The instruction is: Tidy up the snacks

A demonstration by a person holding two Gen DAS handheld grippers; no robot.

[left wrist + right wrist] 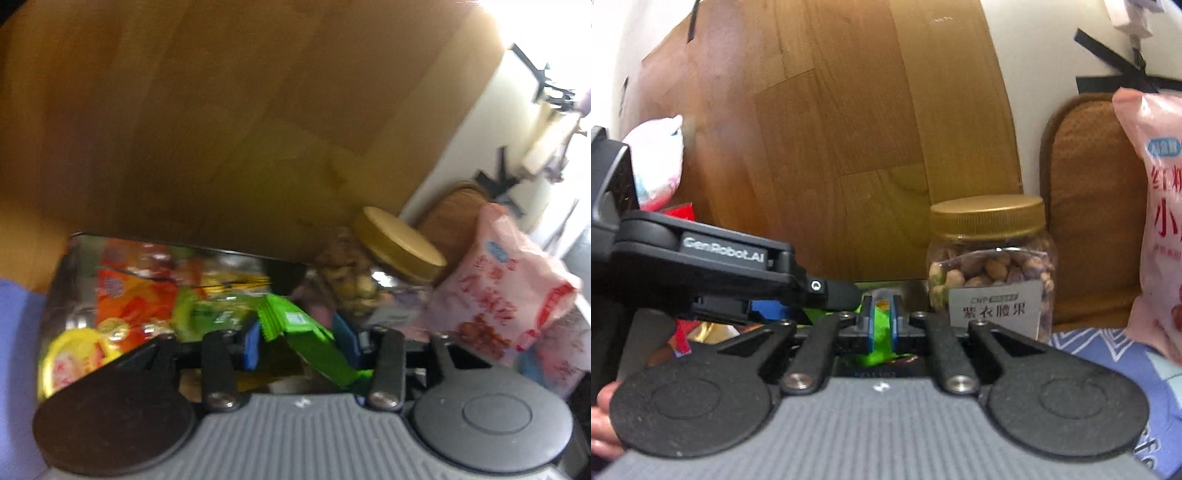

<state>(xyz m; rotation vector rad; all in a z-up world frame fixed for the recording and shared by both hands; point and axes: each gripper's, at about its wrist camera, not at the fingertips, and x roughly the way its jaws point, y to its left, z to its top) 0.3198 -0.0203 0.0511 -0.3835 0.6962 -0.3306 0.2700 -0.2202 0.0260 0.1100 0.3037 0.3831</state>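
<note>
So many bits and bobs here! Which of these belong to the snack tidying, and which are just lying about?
Belongs to the job:
- green snack packet, pinched by the right gripper
- clear snack box
- nut jar
- pink snack bag
- left gripper, open

Just lying about:
- wooden board
- brown cushion
- blue patterned cloth

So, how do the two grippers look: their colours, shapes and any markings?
Both grippers, left gripper and right gripper, have a grey ribbed body, black round discs, black link bars with silver screws, and blue finger pads. The left gripper's black casing reads "GenRobot.AI" in the right wrist view.
</note>
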